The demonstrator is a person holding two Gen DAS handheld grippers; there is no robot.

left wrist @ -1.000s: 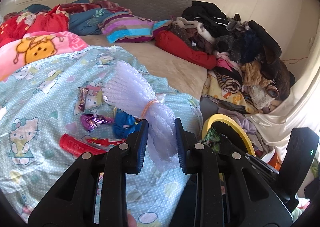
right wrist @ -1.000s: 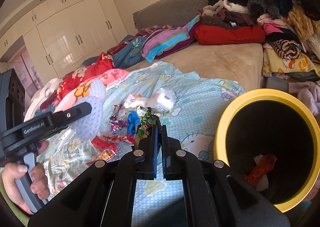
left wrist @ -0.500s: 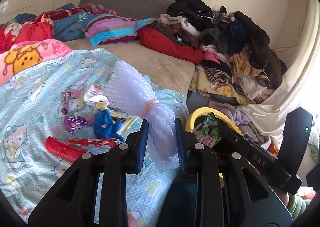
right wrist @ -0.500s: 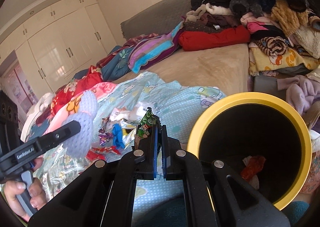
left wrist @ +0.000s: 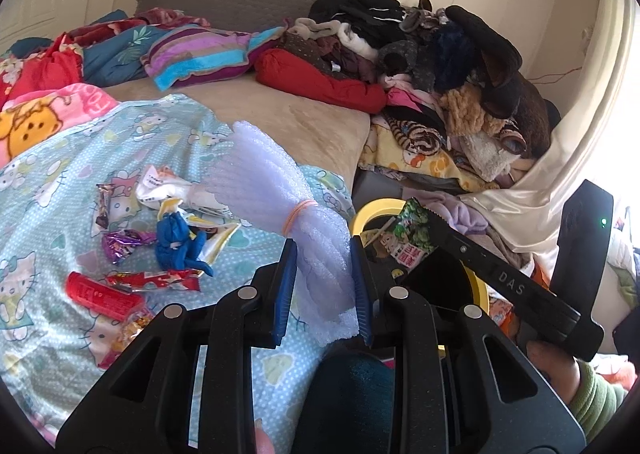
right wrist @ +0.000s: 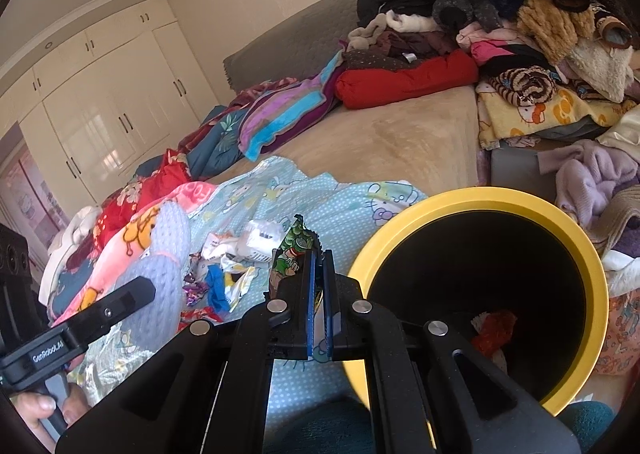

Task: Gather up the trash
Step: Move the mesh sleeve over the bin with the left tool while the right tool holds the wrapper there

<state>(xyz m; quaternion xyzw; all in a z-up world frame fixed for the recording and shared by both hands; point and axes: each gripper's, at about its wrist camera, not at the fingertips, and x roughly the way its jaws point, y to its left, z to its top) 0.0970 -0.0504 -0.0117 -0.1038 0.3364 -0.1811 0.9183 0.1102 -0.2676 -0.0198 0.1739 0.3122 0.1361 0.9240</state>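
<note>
Right tongs (right wrist: 318, 270) clamped on green snack wrapper (right wrist: 294, 250), beside yellow-rimmed bin (right wrist: 480, 196).

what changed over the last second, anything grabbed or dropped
Both hands have carried their loads toward the yellow bin, which now fills more of the right wrist view. Nothing was grabbed or dropped: the left gripper still pinches the white foam netting, and the right gripper still holds the green snack wrapper. Trash on the blue sheet lies as before.
</note>
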